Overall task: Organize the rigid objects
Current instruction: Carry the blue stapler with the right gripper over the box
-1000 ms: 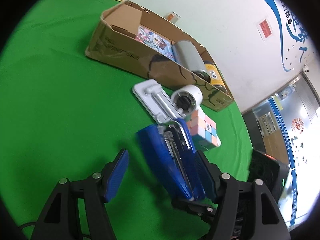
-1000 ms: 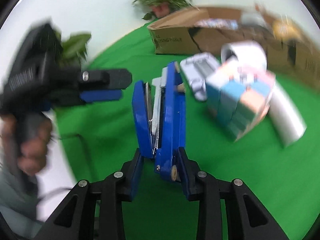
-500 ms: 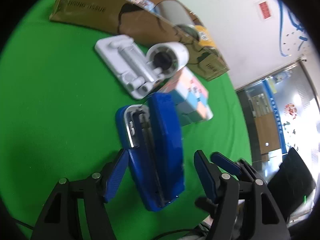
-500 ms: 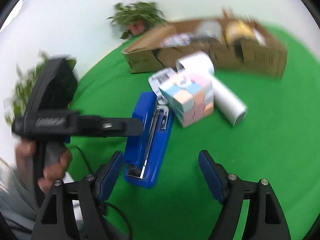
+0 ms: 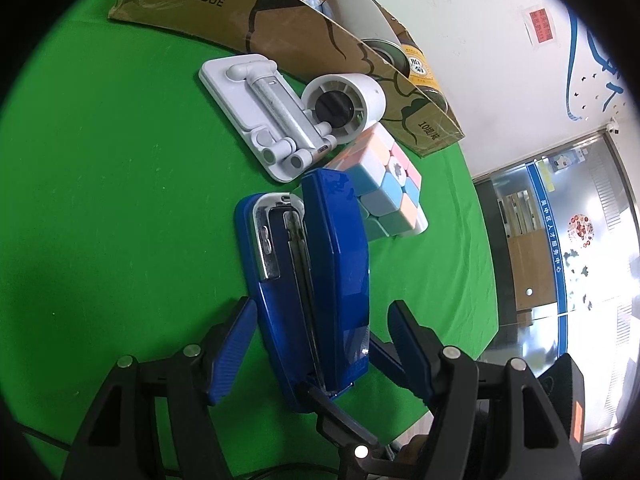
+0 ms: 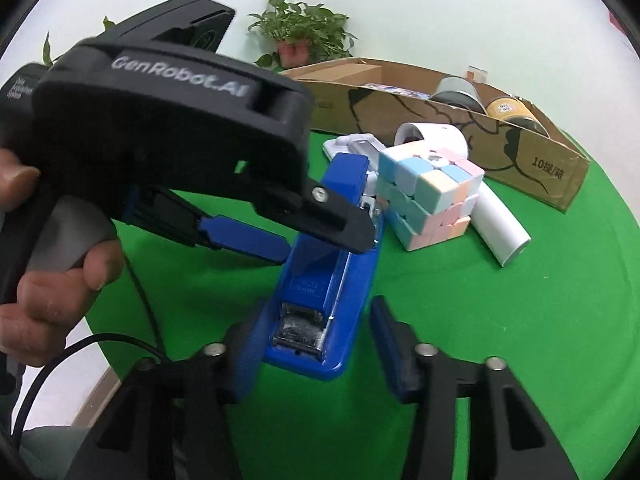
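2 grippers, left and right, now straddle the released stapler, fingers wide.

Green table: stapler, cube, box.

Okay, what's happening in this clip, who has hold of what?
A person with tongs in each hand is tidying a green table. Both the left tongs and the right tongs stand open around the blue stapler, which lies on its side, gripped by neither. A pastel cube, white phone stand and white cylinder wait beside the cardboard box, already holding some items.
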Motion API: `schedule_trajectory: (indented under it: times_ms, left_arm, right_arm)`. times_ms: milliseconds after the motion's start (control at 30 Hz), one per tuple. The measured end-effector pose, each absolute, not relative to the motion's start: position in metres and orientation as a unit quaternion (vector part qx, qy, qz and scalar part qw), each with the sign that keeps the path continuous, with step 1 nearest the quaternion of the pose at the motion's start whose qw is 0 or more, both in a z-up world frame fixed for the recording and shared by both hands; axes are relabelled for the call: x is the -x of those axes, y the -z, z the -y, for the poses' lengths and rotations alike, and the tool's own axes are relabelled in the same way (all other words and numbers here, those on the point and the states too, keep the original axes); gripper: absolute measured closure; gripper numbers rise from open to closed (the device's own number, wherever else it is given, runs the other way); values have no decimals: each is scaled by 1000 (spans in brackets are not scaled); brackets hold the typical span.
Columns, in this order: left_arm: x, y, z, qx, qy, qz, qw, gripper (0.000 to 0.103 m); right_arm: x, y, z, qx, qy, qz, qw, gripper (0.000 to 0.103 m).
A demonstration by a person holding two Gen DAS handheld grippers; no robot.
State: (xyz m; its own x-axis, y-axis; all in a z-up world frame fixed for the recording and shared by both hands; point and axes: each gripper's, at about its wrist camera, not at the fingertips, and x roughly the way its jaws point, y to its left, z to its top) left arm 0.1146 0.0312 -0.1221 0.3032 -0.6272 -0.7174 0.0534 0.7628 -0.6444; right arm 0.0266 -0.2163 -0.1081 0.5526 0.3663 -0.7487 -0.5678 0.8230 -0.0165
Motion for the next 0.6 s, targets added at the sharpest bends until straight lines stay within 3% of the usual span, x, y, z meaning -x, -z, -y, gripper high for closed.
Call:
schedule_trajectory:
  times_ms: [67,133,300,433,600]
  left_arm:
    - [-115,121,-29,256,222,-548,765,36]
    - [-116,121,-27,254,218,-551,764,36]
    - [-116,121,-28,262,214,-550,763,38]
    - [-115,123,-33,277,216,-547,760,38]
    - [-116,125,-37,283,216,-547,758,38]
  right_arm:
    - [-24,106,219,115,-264,-397,872,63]
    - [-32,104,224,68,-280,-414,863,75]
    - [-37,100,238,13,-285,-436,853,76]
    - [-29,99,229,68,-268,-409,870,76]
    - [-14,97,223,127,-233,-367,892,48]
